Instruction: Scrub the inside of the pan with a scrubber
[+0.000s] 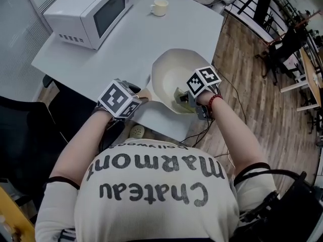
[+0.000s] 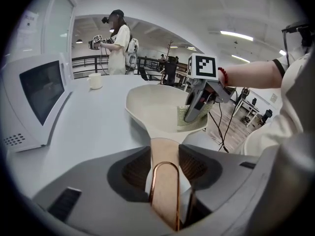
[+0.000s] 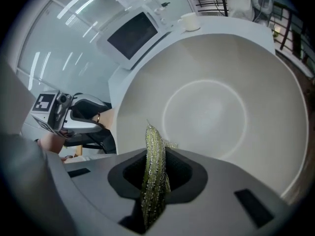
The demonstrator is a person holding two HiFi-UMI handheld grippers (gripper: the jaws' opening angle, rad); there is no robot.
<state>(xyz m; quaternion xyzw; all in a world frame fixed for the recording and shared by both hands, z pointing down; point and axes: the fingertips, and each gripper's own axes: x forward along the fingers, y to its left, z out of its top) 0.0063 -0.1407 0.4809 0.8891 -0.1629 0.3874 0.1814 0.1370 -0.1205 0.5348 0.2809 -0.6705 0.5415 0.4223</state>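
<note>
step: scrubbing of the pan's (image 1: 171,74) inside is judged to be under way, near wall first
left gripper (image 2: 165,183): clenched on the pan's handle (image 2: 164,154), whose copper loop is seen between the jaws
right gripper (image 3: 156,181): clenched on the scrubber (image 3: 152,151), which is held on edge and pointed steeply down into the pan
done well: handle to be pinned so the pan is not slid on the surface (image 1: 126,44); scrubber to be laid flatter and swept round the base ring and up the walls; pressure to be held moderate, since the thin scrubber could be dragged out of the grip
pan vs right gripper: bowl directly ahead of the jaws and filling the right gripper view
scrubber vs pan: inside the pan, at the wall beside the handle; it seems to touch, but contact is not confirmed
pan vs surface: set at the near corner
</note>
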